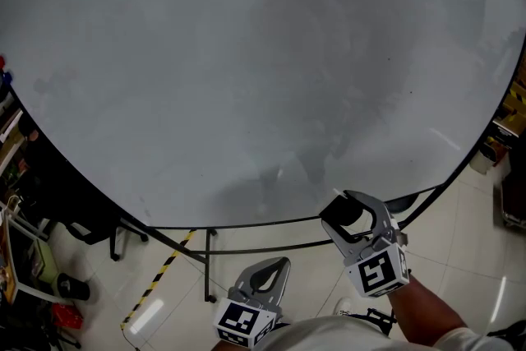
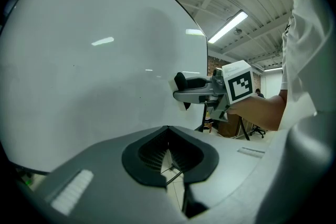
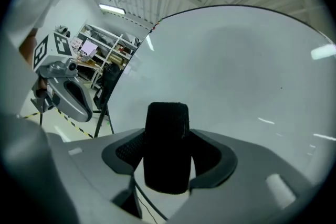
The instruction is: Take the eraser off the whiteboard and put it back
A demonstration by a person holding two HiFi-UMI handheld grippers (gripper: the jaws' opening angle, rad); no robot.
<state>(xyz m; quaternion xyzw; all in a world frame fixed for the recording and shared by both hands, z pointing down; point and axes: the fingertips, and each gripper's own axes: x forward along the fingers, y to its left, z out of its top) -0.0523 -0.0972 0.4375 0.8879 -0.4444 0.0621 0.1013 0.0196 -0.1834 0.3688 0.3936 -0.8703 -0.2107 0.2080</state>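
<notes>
Eraser sits pinched between the jaws of our right gripper, by the lower edge of the whiteboard. Our left gripper hangs lower, jaws pressed together, empty.

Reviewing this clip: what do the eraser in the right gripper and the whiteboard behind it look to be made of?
Eraser: looks like soft black felt or foam with a matte finish. Its face is fuzzy and reflects nothing.
Whiteboard: a smooth, glossy white sheet, probably coated metal or melamine, though the look alone cannot settle which. Sharp bright streaks of reflected light run across it.
</notes>
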